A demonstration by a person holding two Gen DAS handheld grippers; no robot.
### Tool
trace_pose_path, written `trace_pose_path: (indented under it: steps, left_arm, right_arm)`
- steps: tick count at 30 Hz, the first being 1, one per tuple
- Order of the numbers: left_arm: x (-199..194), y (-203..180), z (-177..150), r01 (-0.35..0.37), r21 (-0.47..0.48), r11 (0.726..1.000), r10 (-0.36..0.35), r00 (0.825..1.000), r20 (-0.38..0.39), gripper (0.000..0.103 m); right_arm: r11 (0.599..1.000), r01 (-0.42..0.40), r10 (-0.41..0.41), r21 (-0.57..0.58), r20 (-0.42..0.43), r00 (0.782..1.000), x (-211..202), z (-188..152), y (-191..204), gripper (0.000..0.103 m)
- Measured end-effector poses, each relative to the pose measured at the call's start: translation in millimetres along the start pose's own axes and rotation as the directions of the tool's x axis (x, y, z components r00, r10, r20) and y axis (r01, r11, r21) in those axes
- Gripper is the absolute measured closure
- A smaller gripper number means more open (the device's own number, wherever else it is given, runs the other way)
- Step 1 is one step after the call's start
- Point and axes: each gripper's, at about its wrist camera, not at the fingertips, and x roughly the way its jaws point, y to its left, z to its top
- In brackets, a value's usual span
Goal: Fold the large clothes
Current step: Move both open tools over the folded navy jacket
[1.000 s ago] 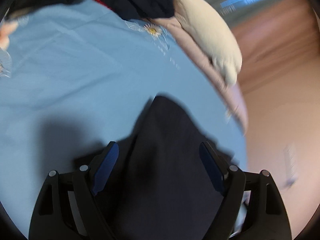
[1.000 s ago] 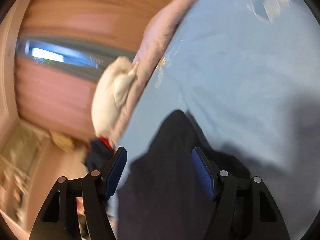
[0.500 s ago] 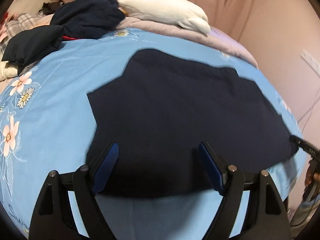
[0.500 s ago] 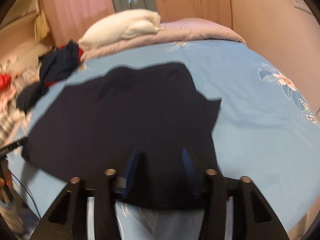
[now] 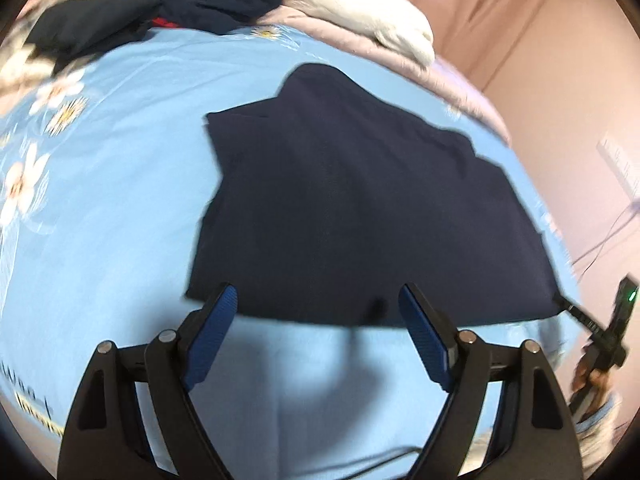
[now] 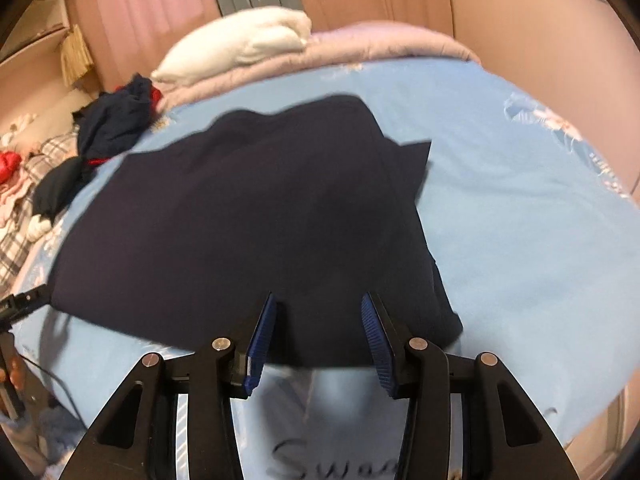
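Note:
A large dark navy garment [image 5: 360, 208] lies spread flat on the light blue bedsheet [image 5: 120, 184]; it also shows in the right wrist view [image 6: 248, 216]. My left gripper [image 5: 318, 312] is open and empty, hovering just above the garment's near hem at its left part. My right gripper [image 6: 318, 316] is open and empty, with its blue pads [image 6: 262, 332] just over the near hem at the right part. The right gripper's tip [image 5: 576, 312] shows at the garment's right corner in the left wrist view.
A white pillow [image 6: 240, 44] and a lilac quilt [image 6: 360, 46] lie at the head of the bed. A heap of dark and red clothes [image 6: 108, 128] sits at the far left. A wall [image 5: 560, 80] runs along the bed's right side.
A second ago both grippers held the garment up in the air. It now lies spread on the bed, both grippers have let go, and they have drawn back to its near hem.

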Motion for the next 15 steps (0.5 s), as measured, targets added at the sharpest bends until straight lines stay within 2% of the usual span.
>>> trace_pose_path:
  steps: [3,5,7,9,13,15]
  left_arm:
    - [-9,28,0,0.086,-0.142,0.986,-0.083,0.996,0.022,0.006]
    - [-7,39,1,0.131,-0.202,0.971,-0.128,0.991,0.028,0.005]
    - [3,49,9,0.209,-0.267,0.941,-0.209,0.977,0.03,0.005]
    - [13,55,14,0.243,-0.317,0.917,-0.249,0.968,0.023,0.003]
    - [29,59,28,0.299,-0.352,0.887,-0.312,0.95,0.02,0.001]
    - [32,62,36,0.309,-0.348,0.885,-0.326,0.945,0.011,0.001]
  right_arm:
    - [0.997,-0.072,0.071,0.024,0.021,0.997,-5,1,5,0.053]
    - [0.993,-0.113,0.112,0.022,0.014,0.994,-3,4,12,0.053]
    - [0.992,-0.126,0.126,0.013,0.014,0.992,1,7,21,0.053]
    - [0.988,-0.152,0.152,-0.004,0.011,0.988,7,11,31,0.053]
    - [0.987,-0.158,0.158,-0.028,-0.017,0.987,19,13,44,0.053]
    - [0.987,-0.158,0.157,-0.034,-0.031,0.987,24,12,50,0.053]
